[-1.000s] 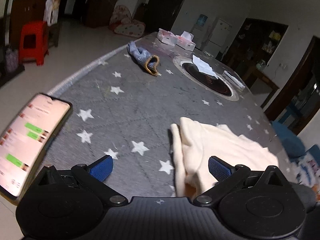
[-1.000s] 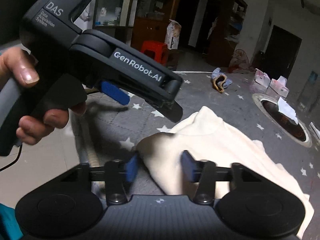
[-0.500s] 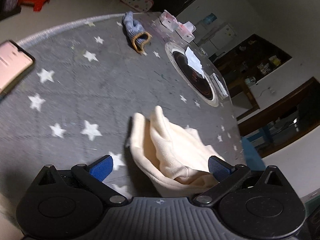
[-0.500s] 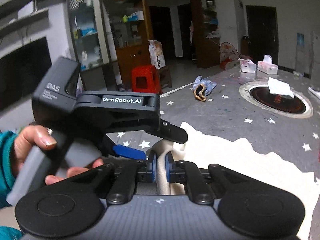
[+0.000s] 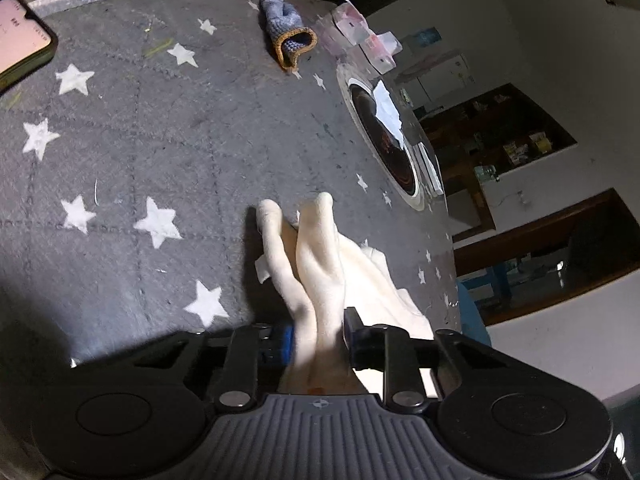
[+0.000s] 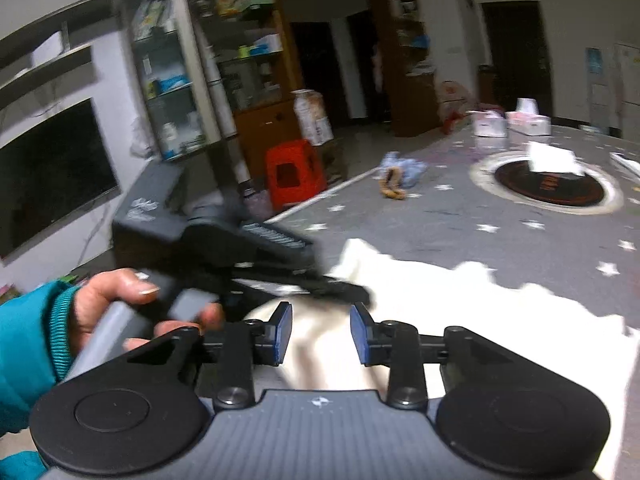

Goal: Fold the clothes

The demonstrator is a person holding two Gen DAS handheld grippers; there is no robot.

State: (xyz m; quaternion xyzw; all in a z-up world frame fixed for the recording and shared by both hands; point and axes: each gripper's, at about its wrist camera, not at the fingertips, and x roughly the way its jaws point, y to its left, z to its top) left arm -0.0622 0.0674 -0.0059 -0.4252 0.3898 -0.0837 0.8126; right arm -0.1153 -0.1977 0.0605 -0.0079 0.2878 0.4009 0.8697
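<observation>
cream garment point(image 5: 320, 264) pinched in left hand-held gripper point(image 5: 318, 338), no writing legible

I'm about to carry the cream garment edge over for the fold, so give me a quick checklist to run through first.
1. Left gripper shut on the cream garment: ok.
2. Right gripper gripping: not ok, jaws open with cloth between them.
3. Garment lying flat: not ok, bunched in ridges.
4. Phone clear of the fold: ok, at the far table edge.
5. Blue knit item clear: ok.

Dim indoor light, fisheye warping, motion blur
</observation>
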